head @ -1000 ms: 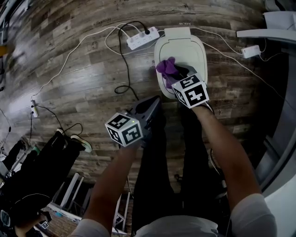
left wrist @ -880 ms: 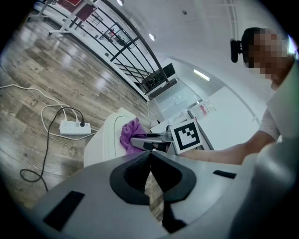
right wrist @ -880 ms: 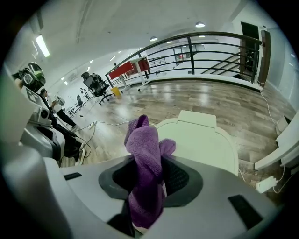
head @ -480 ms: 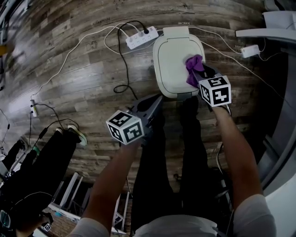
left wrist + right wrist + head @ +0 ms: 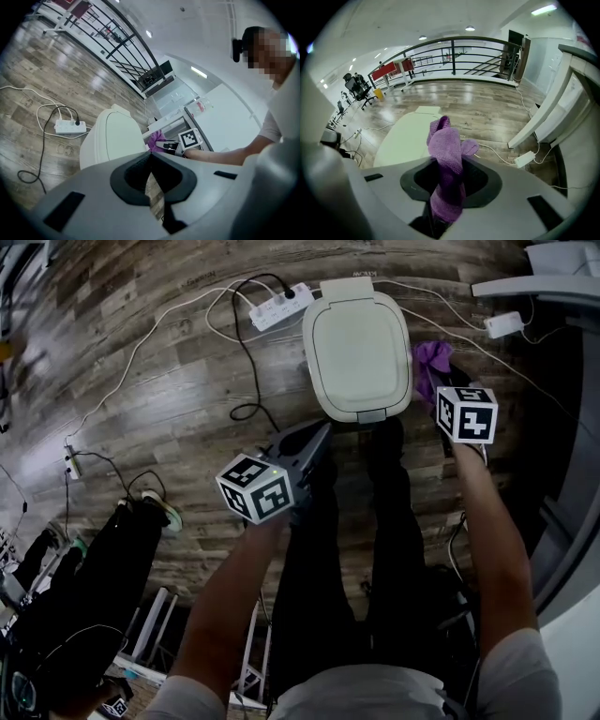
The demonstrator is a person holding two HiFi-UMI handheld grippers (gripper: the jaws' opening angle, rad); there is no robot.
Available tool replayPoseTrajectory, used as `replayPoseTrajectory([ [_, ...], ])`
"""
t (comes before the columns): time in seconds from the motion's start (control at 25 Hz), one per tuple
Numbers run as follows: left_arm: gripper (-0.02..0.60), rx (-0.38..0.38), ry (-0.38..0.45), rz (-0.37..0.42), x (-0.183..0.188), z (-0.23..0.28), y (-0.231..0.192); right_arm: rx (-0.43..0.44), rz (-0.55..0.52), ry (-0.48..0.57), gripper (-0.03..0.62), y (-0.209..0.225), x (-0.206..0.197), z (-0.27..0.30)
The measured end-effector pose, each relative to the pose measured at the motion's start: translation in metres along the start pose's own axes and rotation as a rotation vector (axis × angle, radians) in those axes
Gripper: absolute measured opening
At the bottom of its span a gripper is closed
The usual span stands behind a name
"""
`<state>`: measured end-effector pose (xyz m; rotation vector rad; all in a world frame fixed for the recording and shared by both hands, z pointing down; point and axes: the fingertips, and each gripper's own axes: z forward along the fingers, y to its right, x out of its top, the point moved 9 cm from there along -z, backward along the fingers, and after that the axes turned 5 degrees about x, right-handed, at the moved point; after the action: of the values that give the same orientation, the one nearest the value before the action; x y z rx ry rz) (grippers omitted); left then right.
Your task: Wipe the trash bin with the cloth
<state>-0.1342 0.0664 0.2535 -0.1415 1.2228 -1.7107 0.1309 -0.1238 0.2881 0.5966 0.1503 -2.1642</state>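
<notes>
- The trash bin stands on the wood floor straight ahead of me, with its pale lid shut; a power strip lies just beside its far left corner
- The cloth is purple and bunched, held off the lid at the bin's right flank; I cannot tell whether it touches the side wall
- The right gripper has just been closing its jaws; they clamp the lower part of the cloth, and the free end stands up out of them
- The left gripper has its jaws pressed together with nothing between them; it hangs near the bin's front left, apart from it
- Progress, by my judgement: mid-task. The cloth is positioned at the right side rather than on the lid, and no streak or dirt shows which faces are done – I would treat the right wall, the front and the left wall as outstanding
</notes>
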Motion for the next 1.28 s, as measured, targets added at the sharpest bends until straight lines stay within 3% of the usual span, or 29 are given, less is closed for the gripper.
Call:
replayPoseTrajectory([
  [0.16,0.005,0.003,-0.003,0.011,0.002,-0.007,-0.001,0.055,-0.029,0.048,0.118,-0.027,0.006,-0.013],
  [0.4,0.005,0.019,0.001,0.007,0.000,-0.020,-0.010,0.220,-0.110,0.094,0.118,-0.101,0.015,-0.013],
  [0.6,0.005,0.044,-0.001,-0.009,-0.001,-0.032,-0.019,0.382,-0.189,0.046,0.118,-0.172,0.009,0.004],
  [0.76,0.005,0.064,0.009,-0.019,0.001,-0.038,-0.027,0.463,-0.258,-0.008,0.118,-0.207,-0.004,0.017],
  [1.04,0.005,0.069,0.010,-0.042,-0.001,-0.033,-0.031,0.461,-0.510,-0.124,0.118,-0.214,-0.034,0.030],
  [1.28,0.005,0.043,-0.004,-0.025,0.003,-0.013,-0.018,0.478,-0.530,-0.146,0.118,-0.193,-0.047,0.024],
])
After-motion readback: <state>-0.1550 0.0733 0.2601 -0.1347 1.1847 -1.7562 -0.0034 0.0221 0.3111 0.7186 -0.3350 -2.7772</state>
